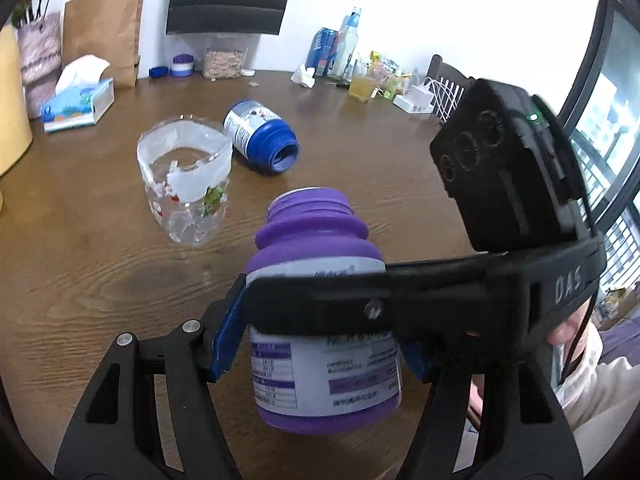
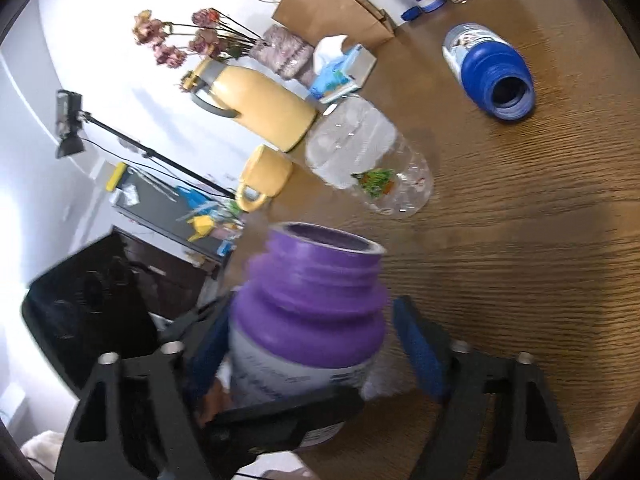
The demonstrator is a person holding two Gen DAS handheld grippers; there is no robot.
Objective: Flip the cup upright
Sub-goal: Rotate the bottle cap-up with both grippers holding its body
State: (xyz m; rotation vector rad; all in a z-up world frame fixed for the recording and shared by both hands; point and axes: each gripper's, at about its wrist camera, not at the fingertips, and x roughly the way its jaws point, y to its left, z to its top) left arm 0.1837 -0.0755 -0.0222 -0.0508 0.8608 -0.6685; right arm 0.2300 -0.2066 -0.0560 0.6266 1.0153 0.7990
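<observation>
Between left tongs point(image 1: 320, 344): purple cup point(image 1: 320, 320), clamped; right tongs point(image 2: 320, 364) spread, straddling it.

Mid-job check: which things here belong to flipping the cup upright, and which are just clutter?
Job: purple jar, held between left hand-held gripper and right hand-held gripper.

Lying about: blue jar on its side, clear cup, tissue box, paper bag, yellow mug.
</observation>
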